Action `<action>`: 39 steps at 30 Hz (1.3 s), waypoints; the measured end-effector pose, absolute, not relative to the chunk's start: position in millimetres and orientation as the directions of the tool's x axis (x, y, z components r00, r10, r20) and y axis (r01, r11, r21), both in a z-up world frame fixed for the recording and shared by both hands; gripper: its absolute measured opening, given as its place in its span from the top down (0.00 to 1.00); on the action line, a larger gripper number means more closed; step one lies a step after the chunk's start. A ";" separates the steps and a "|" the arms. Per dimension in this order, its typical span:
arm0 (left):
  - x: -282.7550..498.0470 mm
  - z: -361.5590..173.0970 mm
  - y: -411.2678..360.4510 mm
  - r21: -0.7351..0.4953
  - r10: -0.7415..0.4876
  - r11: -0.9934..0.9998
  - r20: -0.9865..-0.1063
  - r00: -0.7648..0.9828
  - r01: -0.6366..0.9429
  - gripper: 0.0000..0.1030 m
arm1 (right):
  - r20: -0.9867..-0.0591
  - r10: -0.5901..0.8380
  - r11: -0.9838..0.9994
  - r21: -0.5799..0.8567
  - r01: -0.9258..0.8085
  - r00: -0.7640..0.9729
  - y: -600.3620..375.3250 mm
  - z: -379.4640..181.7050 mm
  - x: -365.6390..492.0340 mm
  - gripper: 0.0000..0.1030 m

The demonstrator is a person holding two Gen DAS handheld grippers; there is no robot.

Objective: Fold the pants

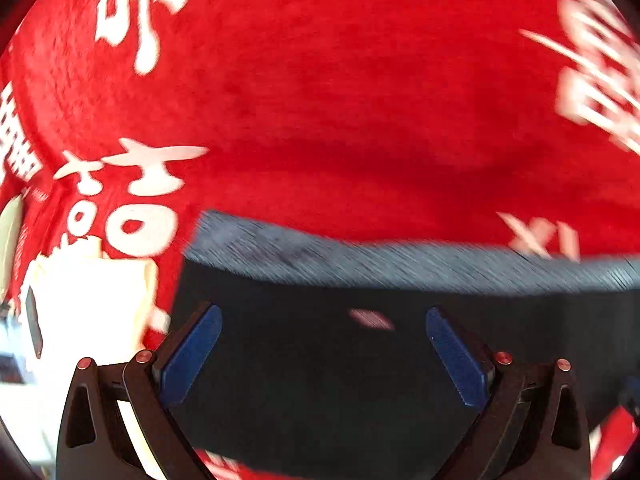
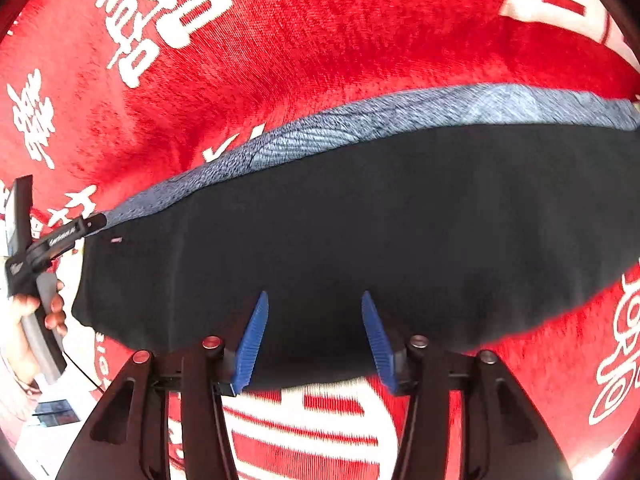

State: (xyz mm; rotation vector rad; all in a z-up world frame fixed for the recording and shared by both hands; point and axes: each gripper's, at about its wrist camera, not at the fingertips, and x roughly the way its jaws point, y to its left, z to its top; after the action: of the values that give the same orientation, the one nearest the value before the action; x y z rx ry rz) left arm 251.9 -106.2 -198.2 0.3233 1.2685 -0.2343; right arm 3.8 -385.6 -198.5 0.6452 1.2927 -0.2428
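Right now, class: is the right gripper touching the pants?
Cannot tell. In the right wrist view the open right gripper overlaps the pants, but height above them is unclear.

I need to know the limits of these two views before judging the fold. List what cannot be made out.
- Pants: the right end runs off the right wrist view's edge, so their full length is unknown.
- Pants layers: one dark surface hides what lies beneath.
- Left gripper: seen small and side-on at the gray band in the right wrist view.
- White lettering on the red cloth: motion-blurred in the left wrist view.
- White object: overexposed at the left edge, unidentifiable.
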 end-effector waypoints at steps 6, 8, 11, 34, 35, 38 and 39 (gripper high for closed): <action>180.3 -190.6 -155.6 0.035 -0.092 0.865 -0.970 0.227 0.501 0.00 | -0.941 0.205 0.754 0.328 0.570 0.269 -398.3 -192.0 -45.8 0.38; 159.5 -193.5 -185.5 0.005 -0.117 0.839 -0.975 0.189 0.545 0.00 | -0.940 0.208 0.728 0.333 0.599 0.269 -408.8 -192.3 -62.5 0.38; 136.4 -199.1 -223.6 -0.051 -0.148 0.814 -0.981 0.122 0.579 0.00 | -0.945 0.187 0.694 0.321 0.645 0.269 -430.8 -191.4 -84.9 0.38; 75.0 -233.4 -363.2 0.064 -0.040 0.794 -0.987 0.157 0.605 0.00 | -0.959 -0.114 0.600 0.142 0.787 0.260 -656.2 -211.2 -86.3 0.69; 74.8 -233.6 -363.2 0.064 -0.038 0.798 -0.987 0.157 0.599 0.00 | -0.954 -0.133 0.607 0.135 0.784 0.267 -663.0 -211.7 -85.0 0.70; 76.5 -237.3 -362.7 0.063 -0.033 0.811 -0.988 0.152 0.582 0.00 | -0.949 -0.169 0.598 0.117 0.793 0.268 -674.8 -201.6 -83.1 0.67; 76.5 -237.8 -362.5 0.062 -0.031 0.812 -0.989 0.148 0.581 0.00 | -0.944 -0.148 0.576 0.159 0.802 0.293 -677.4 -197.7 -87.3 0.65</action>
State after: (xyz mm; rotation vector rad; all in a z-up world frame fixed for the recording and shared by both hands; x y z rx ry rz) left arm 76.5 -362.5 -237.8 0.4911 1.3631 -0.4659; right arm -87.3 -677.4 -197.7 0.7203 1.0965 -0.7107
